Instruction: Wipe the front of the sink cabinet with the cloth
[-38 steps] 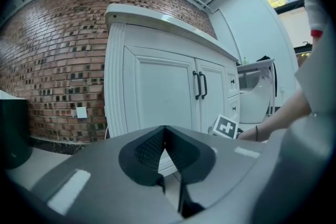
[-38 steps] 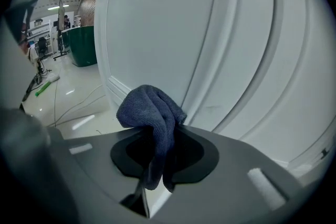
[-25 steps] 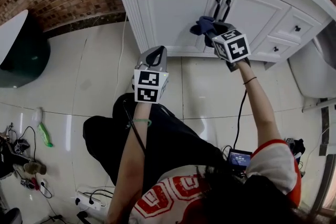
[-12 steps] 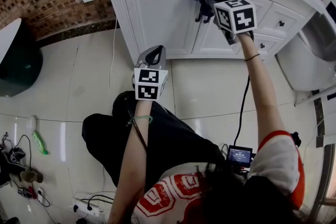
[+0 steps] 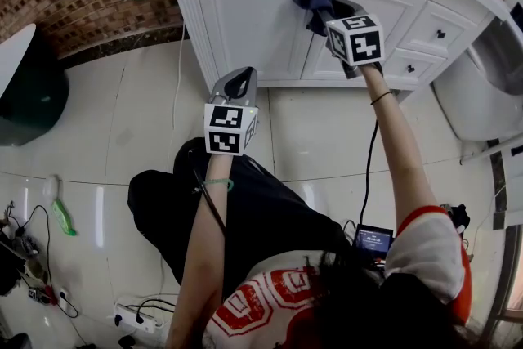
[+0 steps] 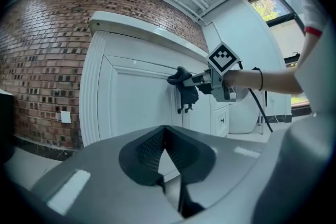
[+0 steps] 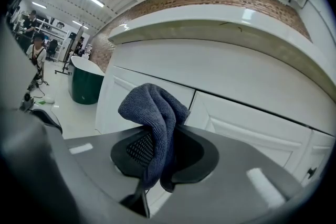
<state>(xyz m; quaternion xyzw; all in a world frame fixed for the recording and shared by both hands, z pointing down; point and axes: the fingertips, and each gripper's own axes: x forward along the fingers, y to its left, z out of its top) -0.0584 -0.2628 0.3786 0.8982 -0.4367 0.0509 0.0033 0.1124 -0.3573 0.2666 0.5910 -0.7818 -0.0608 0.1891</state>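
Right gripper (image 7: 157,152): my jaws are clamped on the dark blue cloth (image 7: 155,113). It bunches above them and droops down between them. My arm is stretched out. The cloth sits high on the front of the white sink cabinet (image 5: 253,24), by the seam between two doors and just above the dark handles (image 6: 184,106). I can't confirm actual contact. Left gripper (image 5: 235,86): low, short of the cabinet, over the tiled floor (image 5: 122,135). Jaws together, nothing between them.
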